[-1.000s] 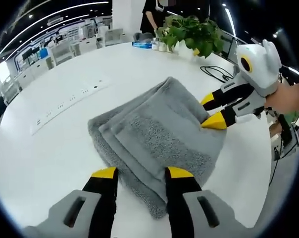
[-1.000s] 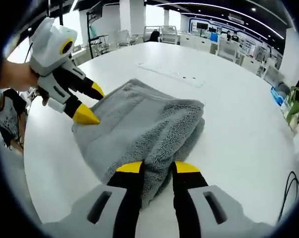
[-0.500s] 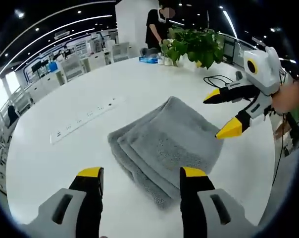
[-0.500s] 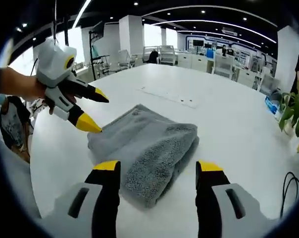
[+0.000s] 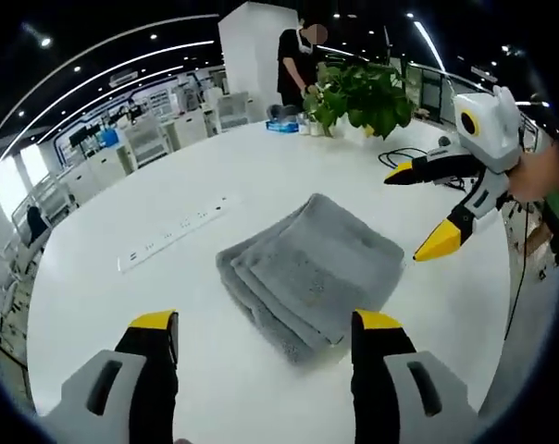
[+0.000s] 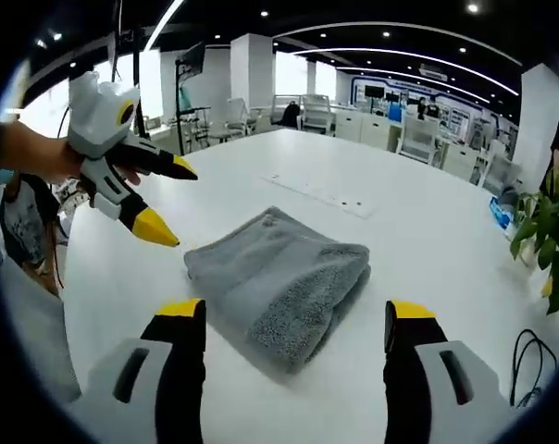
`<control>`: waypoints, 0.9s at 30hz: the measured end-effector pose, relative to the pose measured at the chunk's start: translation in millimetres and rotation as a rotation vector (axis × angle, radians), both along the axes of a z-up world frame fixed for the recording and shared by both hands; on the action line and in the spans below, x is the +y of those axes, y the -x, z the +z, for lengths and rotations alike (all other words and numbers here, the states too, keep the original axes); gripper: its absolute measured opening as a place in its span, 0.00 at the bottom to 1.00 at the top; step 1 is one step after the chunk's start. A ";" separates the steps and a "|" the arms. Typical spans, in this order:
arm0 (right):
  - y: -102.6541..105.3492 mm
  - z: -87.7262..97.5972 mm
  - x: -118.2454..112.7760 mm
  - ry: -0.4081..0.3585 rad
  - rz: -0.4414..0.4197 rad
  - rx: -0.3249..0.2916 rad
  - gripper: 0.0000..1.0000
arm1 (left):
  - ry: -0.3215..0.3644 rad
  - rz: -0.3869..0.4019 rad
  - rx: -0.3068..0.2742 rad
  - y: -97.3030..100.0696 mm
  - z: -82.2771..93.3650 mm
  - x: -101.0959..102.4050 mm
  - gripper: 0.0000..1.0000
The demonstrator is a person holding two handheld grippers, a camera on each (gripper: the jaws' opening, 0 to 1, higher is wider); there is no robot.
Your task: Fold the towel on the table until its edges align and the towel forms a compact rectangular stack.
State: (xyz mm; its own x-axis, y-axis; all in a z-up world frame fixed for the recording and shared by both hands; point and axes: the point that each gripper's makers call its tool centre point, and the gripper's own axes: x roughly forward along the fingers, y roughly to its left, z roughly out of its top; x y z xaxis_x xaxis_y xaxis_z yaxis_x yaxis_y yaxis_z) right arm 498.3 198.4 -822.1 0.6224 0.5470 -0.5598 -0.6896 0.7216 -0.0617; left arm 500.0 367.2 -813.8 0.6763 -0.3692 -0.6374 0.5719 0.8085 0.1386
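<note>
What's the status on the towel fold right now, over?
Left gripper open, right gripper open, both clear of the towel. Towel folded, compact grey stack on the white table. Nothing in the way.

Both hand-held grippers are now drawn back and clear of the folded towel [image 5: 312,276]. The left hand-held gripper [image 5: 264,322], whose jaws were narrow at the near edge a second ago, stands wide apart. The right hand-held gripper [image 6: 297,311] has likewise spread wide and no longer touches the cloth.
</note>
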 end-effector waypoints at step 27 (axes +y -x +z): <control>68.4 22.2 -2.6 -0.084 -0.012 -0.027 0.99 | 0.060 0.114 -0.119 78.8 23.2 29.2 0.99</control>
